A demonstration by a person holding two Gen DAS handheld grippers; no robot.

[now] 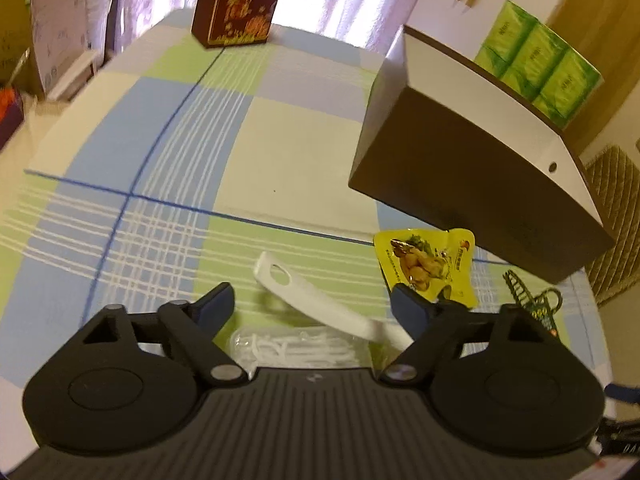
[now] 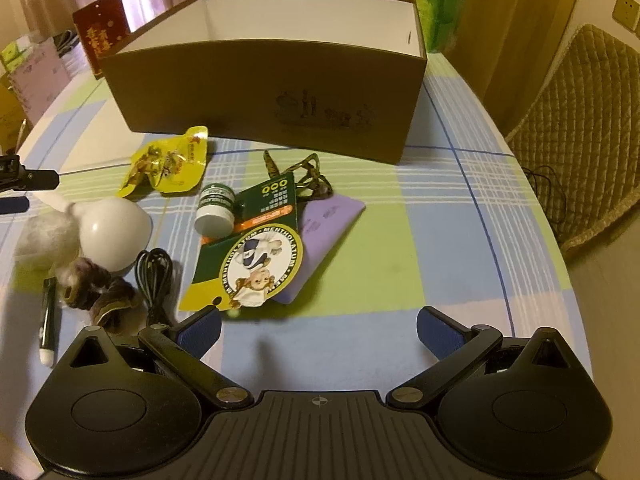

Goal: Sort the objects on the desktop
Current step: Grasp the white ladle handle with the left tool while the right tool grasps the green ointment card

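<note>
1. Left wrist view, container: a brown box (image 1: 460, 176) with a white inner wall stands on the checked tablecloth (image 1: 168, 168) at the right; its contents cannot be seen from this angle. A dark red box (image 1: 236, 4) stands upright at the far edge of the table.
2. Left wrist view, objects: a white shoehorn (image 1: 316, 304) lies with its long axis running from far left to near right, the holed end pointing away. Beneath it, a clear bag of white picks (image 1: 296, 346) lies close to the camera. A yellow snack packet (image 1: 426, 266) lies just in front of the brown box.
3. Left wrist view, jaws: the left gripper (image 1: 316, 304) has its fingers spread wide apart around the shoehorn, neither pad clearly touching it.
4. Right wrist view, container: the brown box (image 2: 264, 92) is open at the top; only bare white walls show inside.
5. Right wrist view, objects: a green-and-yellow carded pack (image 2: 248, 252) lies lengthwise towards the box, over a purple pouch (image 2: 332, 236). A small white jar (image 2: 215, 210) lies tipped beside it, and a black cable (image 2: 154, 280) lies to the left.
6. Right wrist view, jaws: the right gripper (image 2: 318, 330) is wide open and holds nothing above bare cloth.
</note>
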